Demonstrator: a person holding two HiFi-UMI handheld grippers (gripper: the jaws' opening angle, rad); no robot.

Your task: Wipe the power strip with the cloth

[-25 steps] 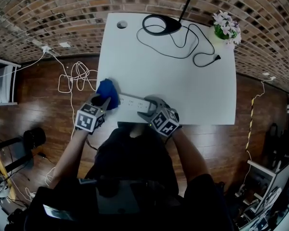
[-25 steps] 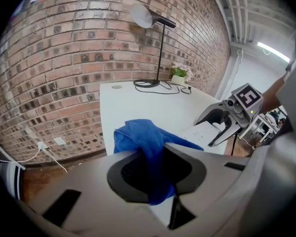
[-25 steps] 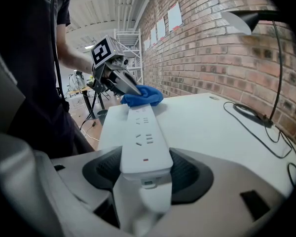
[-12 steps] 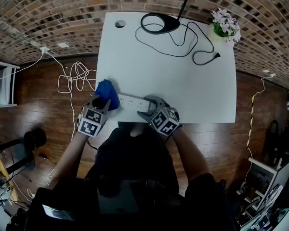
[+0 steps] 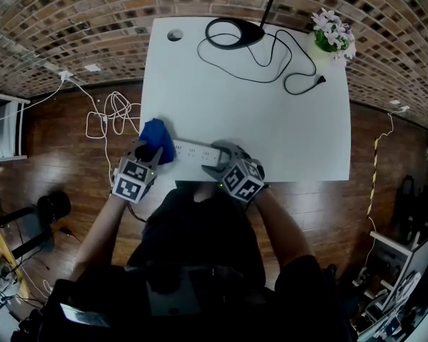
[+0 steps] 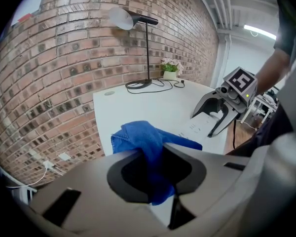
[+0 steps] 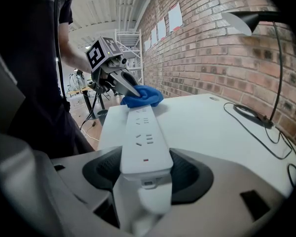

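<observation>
Left gripper (image 6: 155,162): jaws pinched on blue cloth (image 6: 135,136), 7 o'clock edge of table (image 5: 271,127).
Right gripper (image 7: 145,158): jaws clasping power strip (image 7: 142,125) end, 6 o'clock.
Cloth: touching strip's other end.

cloth (image 5: 158,140): solid bright blue, at the nine o'clock end of the power strip
power strip (image 5: 196,152): white, with grey socket slots and one small red dot near its end
tabletop (image 5: 271,134): plain white
left gripper (image 5: 153,150): grey shell; fingers (image 6: 128,177) lined black; cube patterned in black-and-white square markers
right gripper (image 5: 215,159): the same grey, black and marker pattern
lamp (image 5: 232,33): black, at twelve o'clock on the tabletop
cord (image 5: 285,63): black
flowers (image 5: 333,33): pale lilac and white over green leaves, at one o'clock
wall (image 5: 71,20): red-brown brick with pale mortar lines
floor (image 5: 64,169): dark brown wood planks
cables (image 5: 110,112): white, at nine o'clock on the floor
</observation>
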